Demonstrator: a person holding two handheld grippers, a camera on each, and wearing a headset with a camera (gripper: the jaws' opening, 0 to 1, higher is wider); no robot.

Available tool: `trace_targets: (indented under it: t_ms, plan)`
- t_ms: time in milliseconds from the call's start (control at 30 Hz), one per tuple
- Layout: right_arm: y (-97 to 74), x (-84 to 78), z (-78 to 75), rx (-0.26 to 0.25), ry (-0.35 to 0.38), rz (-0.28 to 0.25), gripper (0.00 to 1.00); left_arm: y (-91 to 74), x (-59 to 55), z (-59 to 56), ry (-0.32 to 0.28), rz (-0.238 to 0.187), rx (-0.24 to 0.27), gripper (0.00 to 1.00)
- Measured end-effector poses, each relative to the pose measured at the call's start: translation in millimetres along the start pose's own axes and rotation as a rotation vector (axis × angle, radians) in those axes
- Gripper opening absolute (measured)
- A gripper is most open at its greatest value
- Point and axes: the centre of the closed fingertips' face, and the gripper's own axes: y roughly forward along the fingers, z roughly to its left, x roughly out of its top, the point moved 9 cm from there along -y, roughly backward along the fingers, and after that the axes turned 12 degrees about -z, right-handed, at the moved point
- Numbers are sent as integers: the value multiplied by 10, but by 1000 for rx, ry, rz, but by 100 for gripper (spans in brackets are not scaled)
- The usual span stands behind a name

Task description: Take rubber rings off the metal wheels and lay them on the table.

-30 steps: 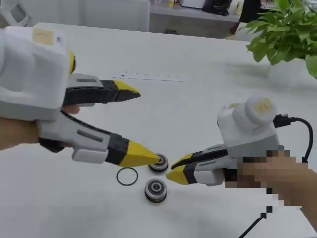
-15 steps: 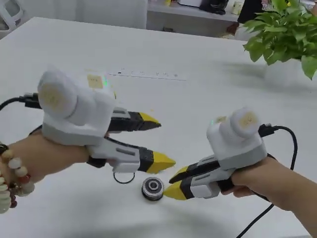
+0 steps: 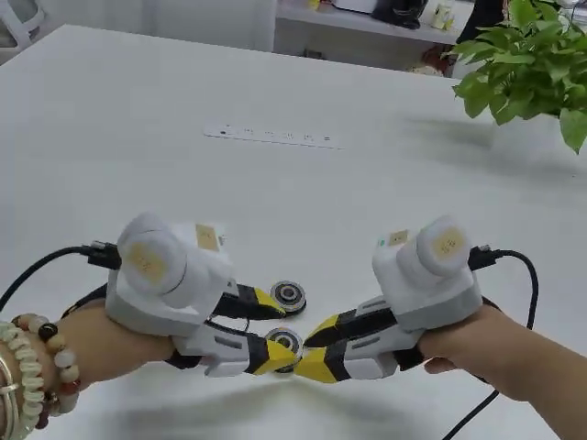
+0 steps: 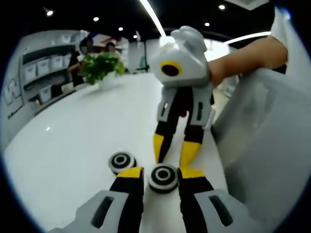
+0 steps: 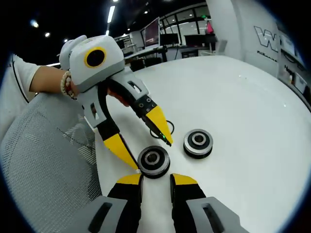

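- Left gripper [image 4: 161, 174]: jaws spread to wheel width, a yellow tip on each side of the near wheel [image 5: 153, 160]. Whether they press it, I cannot tell.
- Right gripper [image 5: 157, 180]: jaws a little apart, nothing between them, tips just short of that wheel, facing the left gripper.
- Second wheel [image 5: 198, 142] lies flat on the table [image 3: 367, 211], just beside the first, not touching.
- Writing: a large "W" [image 5: 266, 35] on the wall. The row of small marks [image 3: 275, 137] on the table is too small to read.
- Beyond the wheels the table is open up to a plant [image 3: 527, 64] at the far right corner.
- A mesh chair [image 5: 39, 165] stands at the near edge.
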Motion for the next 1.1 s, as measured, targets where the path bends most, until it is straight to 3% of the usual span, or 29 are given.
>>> trace_targets:
  t_ms: [167, 333, 433, 933, 1100]
  plan:
    - [12, 4, 13, 6, -22, 4, 19, -1, -16, -5, -1, 6, 7, 26]
    - [20, 15, 17, 6, -39, 3, 19, 18, -7, -44, 21, -6, -3, 15]
    - [27, 17, 20, 8, -45, 2, 18, 21, -10, -34, 0, -1, 10, 15]
    - [41, 26, 30, 10, -147, 34, 11, -3, -21, -67, 4, -2, 20, 15]
    - [19, 28, -1, -18, -169, 40, 0, -16, -28, -63, -2, -3, 21, 15]
